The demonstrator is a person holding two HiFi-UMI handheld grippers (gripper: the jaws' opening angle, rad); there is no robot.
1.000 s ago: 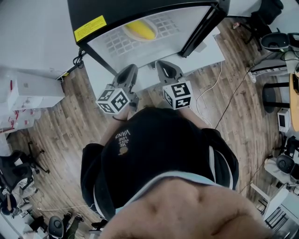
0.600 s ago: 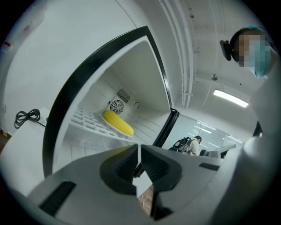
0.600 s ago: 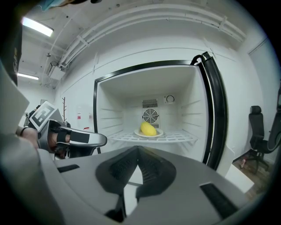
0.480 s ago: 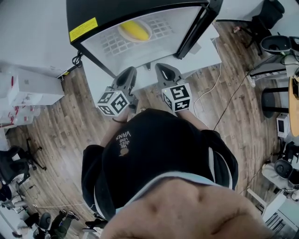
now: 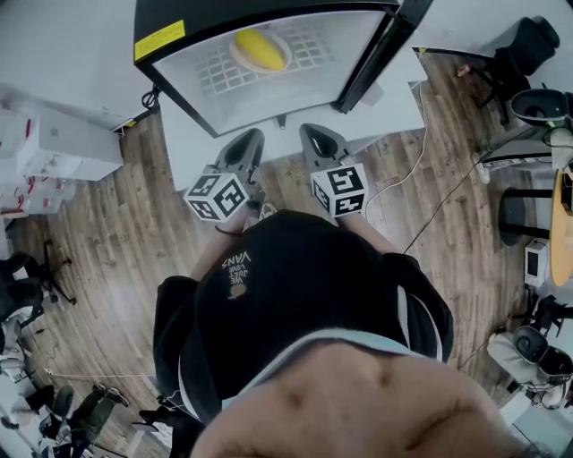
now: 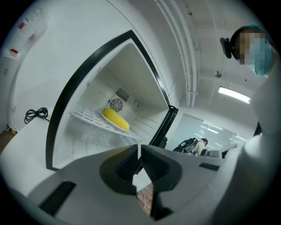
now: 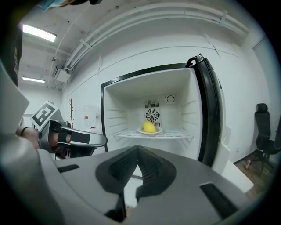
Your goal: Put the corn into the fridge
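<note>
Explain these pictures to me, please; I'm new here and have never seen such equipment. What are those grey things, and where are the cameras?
There is no robot here: a person holds two hand-held grippers. The head view looks down from a camera on their head, showing the left gripper and right gripper before an open fridge. The other two cameras ride on the grippers, looking along their jaws. Both pairs of jaws are shut, with nothing between them. Inside, the corn lies on a white plate on the wire shelf.
</note>
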